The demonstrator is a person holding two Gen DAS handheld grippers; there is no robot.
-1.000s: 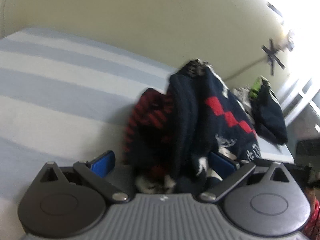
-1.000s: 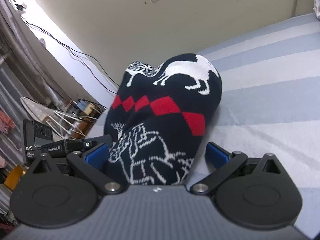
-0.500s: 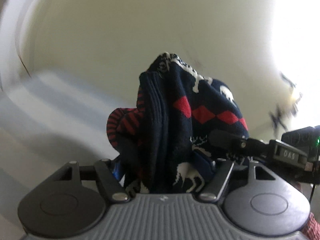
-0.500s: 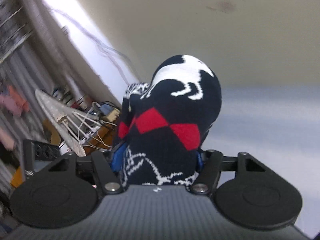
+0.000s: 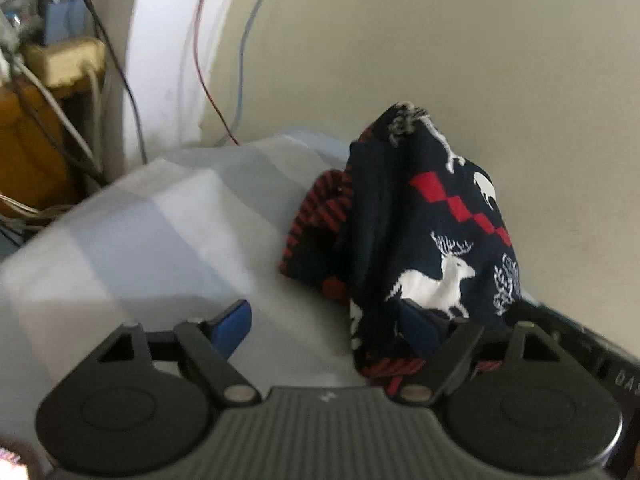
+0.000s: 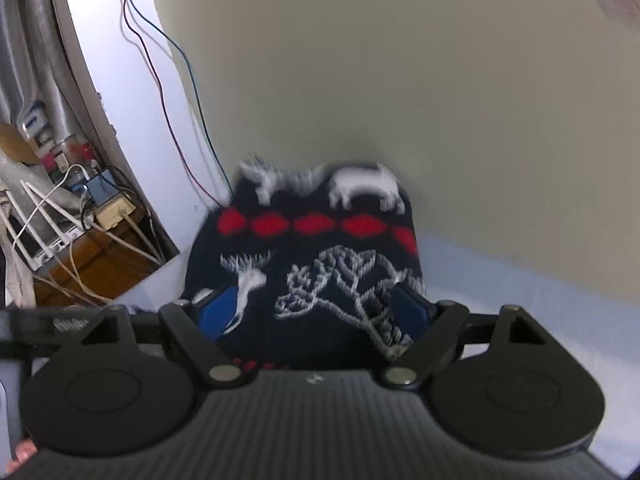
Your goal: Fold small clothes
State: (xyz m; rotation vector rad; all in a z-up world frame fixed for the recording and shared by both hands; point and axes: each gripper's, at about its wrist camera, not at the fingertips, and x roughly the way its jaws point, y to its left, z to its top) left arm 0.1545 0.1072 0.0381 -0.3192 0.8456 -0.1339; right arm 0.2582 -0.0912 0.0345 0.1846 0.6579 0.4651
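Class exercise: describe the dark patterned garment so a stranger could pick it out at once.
Find the pale blue striped bed against the cream wall. Bunched on it is the navy knit garment, marked by white reindeer and a band of red diamonds.

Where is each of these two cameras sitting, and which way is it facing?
Left wrist view: sits on the left tongs, looking along them across the striped bed toward the wall; the open fingers show, with the reindeer sock by the right one.
Right wrist view: sits on the right tongs, facing the wall; fingers flank the sock.
Shared: sock, bed, wall wires.
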